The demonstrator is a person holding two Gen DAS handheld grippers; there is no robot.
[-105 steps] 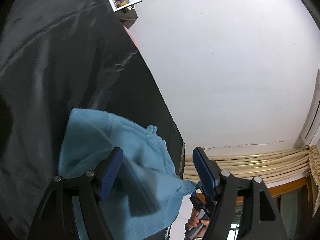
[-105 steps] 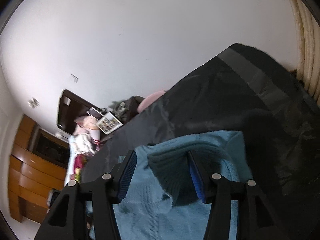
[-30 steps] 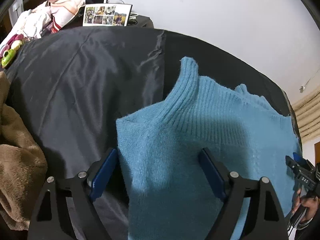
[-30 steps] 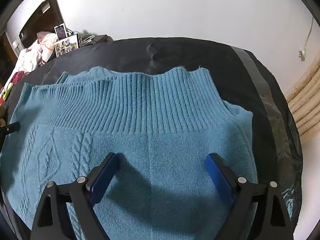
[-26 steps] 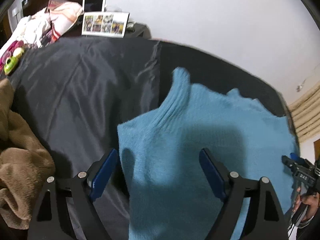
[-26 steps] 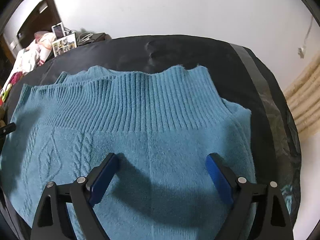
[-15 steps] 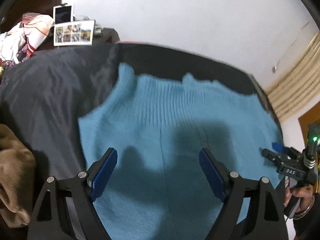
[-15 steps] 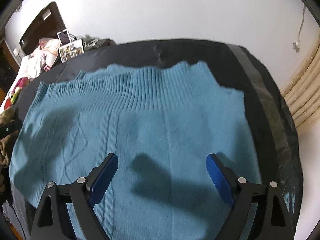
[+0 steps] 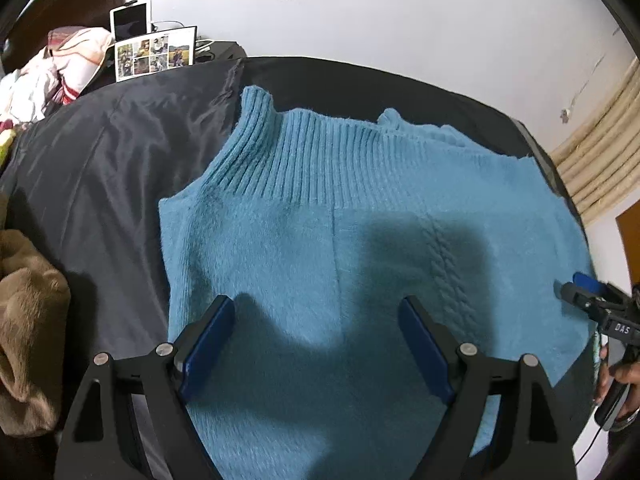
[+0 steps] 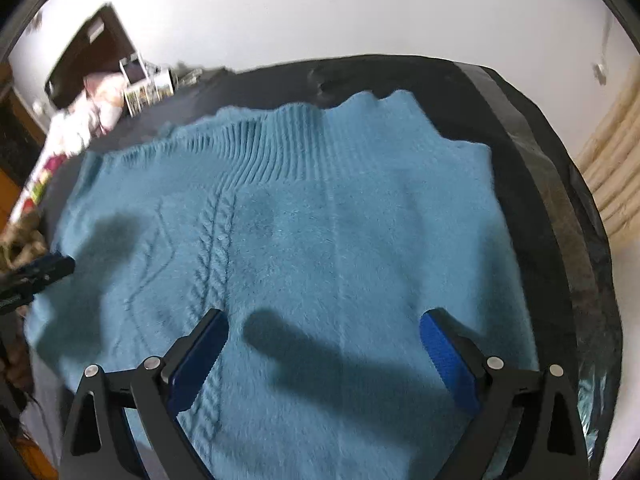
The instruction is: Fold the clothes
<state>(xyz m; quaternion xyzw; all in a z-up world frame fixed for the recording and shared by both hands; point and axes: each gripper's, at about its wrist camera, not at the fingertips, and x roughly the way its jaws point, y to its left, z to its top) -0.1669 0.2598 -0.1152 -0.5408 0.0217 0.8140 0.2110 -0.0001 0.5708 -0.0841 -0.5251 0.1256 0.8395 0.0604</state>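
Fluffy blue cable-knit sweater [image 9: 360, 240]: spread flat on black sheet [image 9: 120, 160], ribbed hem far. Left gripper [image 9: 316, 344]: jaws wide, empty. Right gripper [image 10: 324, 356]: jaws opening, empty. Advice: pinch near corners evenly, fold squarely.

Dark sheet [image 9: 120, 168] bare left of sweater [image 9: 320, 240]; brown garment [image 9: 28, 320] blocks near-left corner.

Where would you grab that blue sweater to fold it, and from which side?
Probably by the ribbed band along the far edge of the blue sweater. It lies flat on the dark cover, so each open tool, left and right, would come from above and pinch an outer corner of that thicker, firmer edge.
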